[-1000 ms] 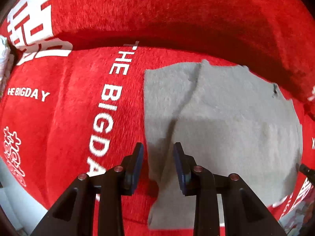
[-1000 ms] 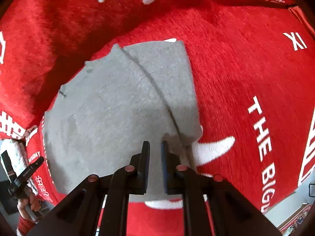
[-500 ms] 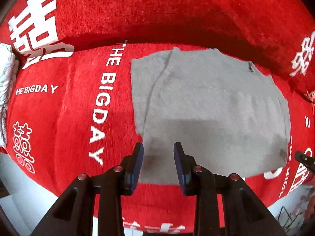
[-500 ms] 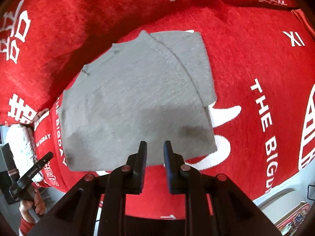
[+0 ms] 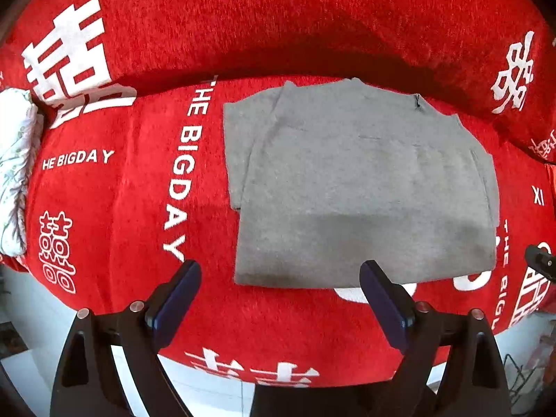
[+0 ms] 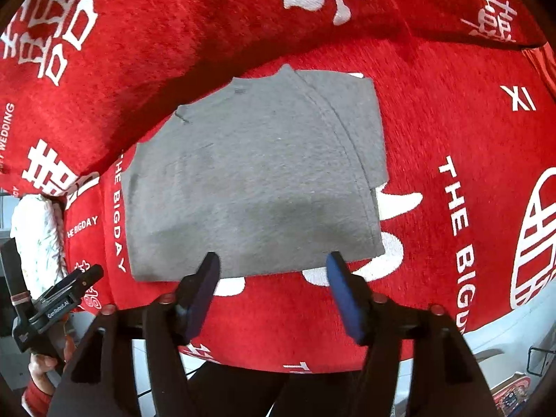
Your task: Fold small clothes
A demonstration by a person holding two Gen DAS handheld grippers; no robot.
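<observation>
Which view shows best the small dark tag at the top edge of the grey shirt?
The left wrist view shows it best: the tag stands out dark and upright on the shirt's top edge. In the right wrist view the tag is also visible, but fainter, slanted and slightly blurred.

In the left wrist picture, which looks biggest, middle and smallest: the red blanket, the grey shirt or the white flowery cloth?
1. Red blanket: fills most of the picture.
2. Grey shirt: lies folded on the blanket, covering a part of it.
3. White flowery cloth: looks smallest, but the picture's edge cuts it off.
</observation>
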